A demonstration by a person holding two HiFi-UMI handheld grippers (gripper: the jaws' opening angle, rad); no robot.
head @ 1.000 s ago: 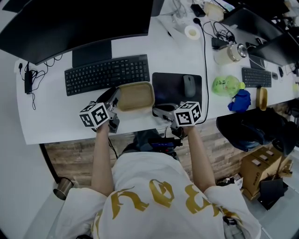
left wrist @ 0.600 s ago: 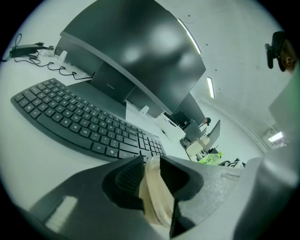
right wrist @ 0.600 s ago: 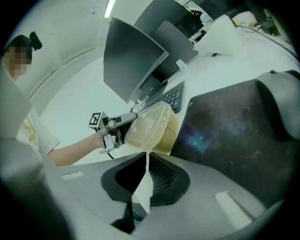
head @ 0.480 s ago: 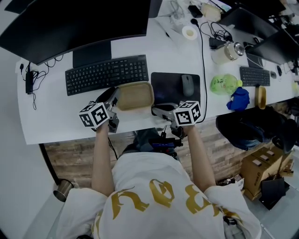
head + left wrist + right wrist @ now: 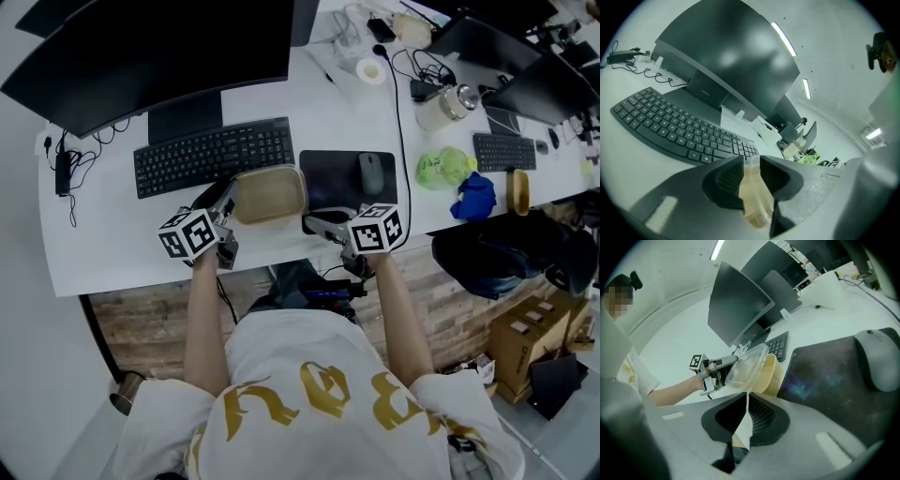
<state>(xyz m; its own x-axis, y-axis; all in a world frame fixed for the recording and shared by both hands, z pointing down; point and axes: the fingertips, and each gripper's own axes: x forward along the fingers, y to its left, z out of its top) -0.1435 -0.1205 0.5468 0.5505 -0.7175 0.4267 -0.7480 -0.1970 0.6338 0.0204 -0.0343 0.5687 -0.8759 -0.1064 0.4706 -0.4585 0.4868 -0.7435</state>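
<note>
A beige food box (image 5: 270, 192) with a clear lid (image 5: 745, 364) sits on the white desk between the keyboard and the mouse pad. My left gripper (image 5: 225, 199) is shut on the box's left rim (image 5: 754, 201), which shows as a pale strip between the jaws. Opposite it, my right gripper (image 5: 314, 223) is shut on the lid's thin near edge (image 5: 744, 425). In the right gripper view the lid tilts up off the beige box (image 5: 769, 376), with the left gripper (image 5: 715, 369) behind it.
A black keyboard (image 5: 214, 156) lies just behind the box, under a large dark monitor (image 5: 159, 47). To the right are a dark mouse pad (image 5: 337, 173) with a grey mouse (image 5: 371, 172), cables, a green bag (image 5: 442, 169) and a blue cloth (image 5: 476, 197). The desk's front edge is beneath both grippers.
In the right gripper view the clear lid has risen and tilted up off the beige box. Both grippers stay shut and have hardly shifted.
</note>
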